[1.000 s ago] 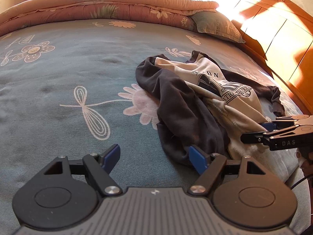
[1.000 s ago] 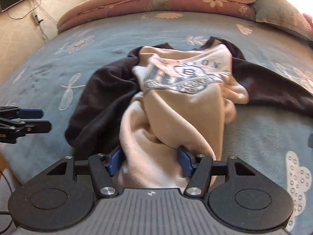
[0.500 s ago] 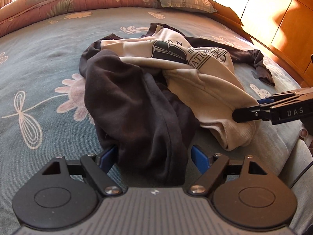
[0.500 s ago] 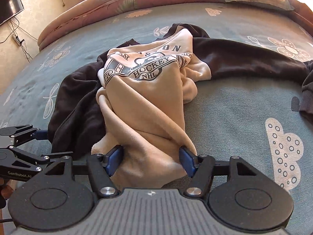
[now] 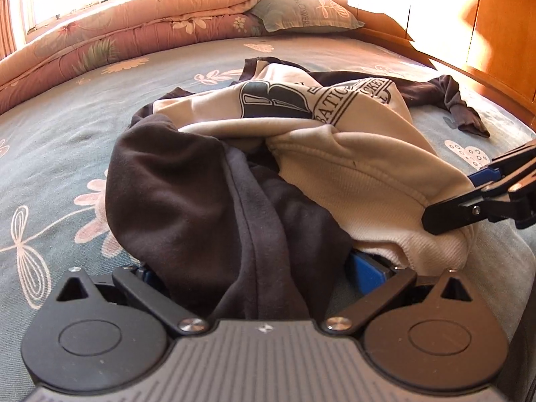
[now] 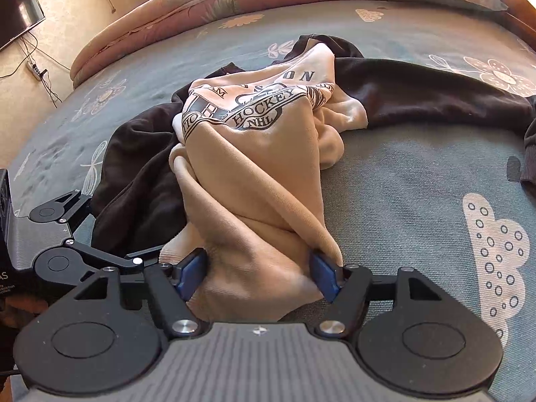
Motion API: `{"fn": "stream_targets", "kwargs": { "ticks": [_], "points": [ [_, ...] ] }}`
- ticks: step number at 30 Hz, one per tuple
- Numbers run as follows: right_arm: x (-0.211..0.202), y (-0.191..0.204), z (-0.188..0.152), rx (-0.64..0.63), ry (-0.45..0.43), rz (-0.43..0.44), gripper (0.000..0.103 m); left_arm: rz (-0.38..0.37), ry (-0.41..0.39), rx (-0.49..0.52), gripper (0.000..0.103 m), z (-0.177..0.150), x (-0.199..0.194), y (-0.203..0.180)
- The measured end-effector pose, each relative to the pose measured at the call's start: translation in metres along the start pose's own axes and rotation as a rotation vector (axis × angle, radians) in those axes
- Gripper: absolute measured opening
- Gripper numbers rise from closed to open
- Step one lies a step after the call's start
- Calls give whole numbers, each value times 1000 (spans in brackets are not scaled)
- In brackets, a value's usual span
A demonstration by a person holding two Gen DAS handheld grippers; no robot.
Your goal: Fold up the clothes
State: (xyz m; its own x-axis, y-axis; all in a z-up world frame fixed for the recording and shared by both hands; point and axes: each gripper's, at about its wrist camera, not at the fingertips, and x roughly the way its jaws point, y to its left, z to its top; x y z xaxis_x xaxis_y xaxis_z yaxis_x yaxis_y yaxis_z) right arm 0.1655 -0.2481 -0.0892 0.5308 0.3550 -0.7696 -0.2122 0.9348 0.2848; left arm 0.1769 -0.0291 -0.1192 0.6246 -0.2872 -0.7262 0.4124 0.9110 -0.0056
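Observation:
A crumpled sweatshirt [image 5: 335, 124] [image 6: 258, 154], cream with dark sleeves and a hockey print, lies on the bed. My left gripper [image 5: 256, 268] straddles the near dark sleeve [image 5: 187, 201]. Its jaws are opening wide, and the cloth lies loose between them and covers the left pad. My right gripper [image 6: 261, 268] sits at the cream hem [image 6: 254, 254]. Its jaws are also opening, with the bunched hem filling the gap between the blue pads. Each gripper shows in the other's view, the right gripper [image 5: 469, 201] beside the hem and the left gripper [image 6: 100, 234] by the sleeve.
The teal flowered bedspread [image 5: 60, 140] [image 6: 418, 174] stretches around the shirt. A rolled pink quilt [image 5: 134, 33] and a pillow [image 5: 301, 13] lie at the far side. A wooden headboard [image 5: 485, 33] stands at the right. A wall television [image 6: 20, 13] hangs at the left.
The left gripper swung from bare bedspread onto the dark sleeve and its jaws spread wider. The right gripper edged a little further onto the cream hem, jaws slightly wider.

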Motion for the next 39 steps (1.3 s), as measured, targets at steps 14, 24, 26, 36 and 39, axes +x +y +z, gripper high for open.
{"fn": "stream_targets", "kwargs": {
  "ticks": [14,24,26,36,39],
  "points": [
    [-7,5,-4,-1,-14,21,73,175,-52,-2,93,4,-37,3],
    [-16,30,5,-75,-53,58,74,487,21,24,94,3,-33,17],
    [-14,33,6,-77,-53,68,74,447,45,34,94,2,-25,12],
    [-15,27,3,-71,-52,44,74,753,70,45,96,-6,-28,42],
    [-14,29,2,-71,-54,48,74,835,67,57,96,-3,-37,64]
  ]
}}
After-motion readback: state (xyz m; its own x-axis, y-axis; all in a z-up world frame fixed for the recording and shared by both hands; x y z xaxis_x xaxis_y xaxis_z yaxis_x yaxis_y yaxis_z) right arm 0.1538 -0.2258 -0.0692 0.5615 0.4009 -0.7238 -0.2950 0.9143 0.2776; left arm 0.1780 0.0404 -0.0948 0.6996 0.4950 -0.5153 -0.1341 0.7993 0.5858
